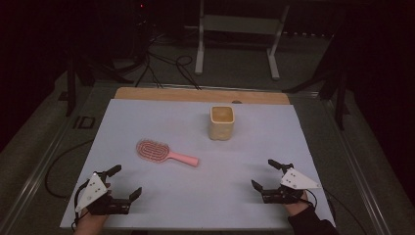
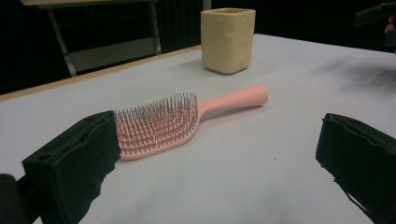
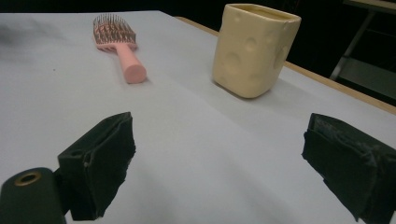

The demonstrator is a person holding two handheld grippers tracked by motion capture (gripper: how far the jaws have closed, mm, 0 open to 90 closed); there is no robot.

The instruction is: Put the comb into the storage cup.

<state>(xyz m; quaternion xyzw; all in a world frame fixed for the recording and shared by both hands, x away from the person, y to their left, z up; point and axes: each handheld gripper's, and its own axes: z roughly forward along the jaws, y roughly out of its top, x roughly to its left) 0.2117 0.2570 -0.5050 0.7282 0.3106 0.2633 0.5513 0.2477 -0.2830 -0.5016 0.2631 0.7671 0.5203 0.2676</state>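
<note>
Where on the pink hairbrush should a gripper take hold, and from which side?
Probably the smooth round handle of the pink plastic hairbrush. It lies flat on the white table, bristles up, with the handle pointing towards the person's right, so come from above with the fingers across it. The open left gripper is nearer.

Two hand-held grippers — the left gripper [image 1: 122, 182] and the right gripper [image 1: 268, 174] — each carry black bodies, blocky black foam-padded fingers [image 2: 74, 161] and a grey three-cornered plate dotted with screws; thin black cables trail behind, and a dark sleeve [image 1: 311, 223] covers the right wrist.
</note>
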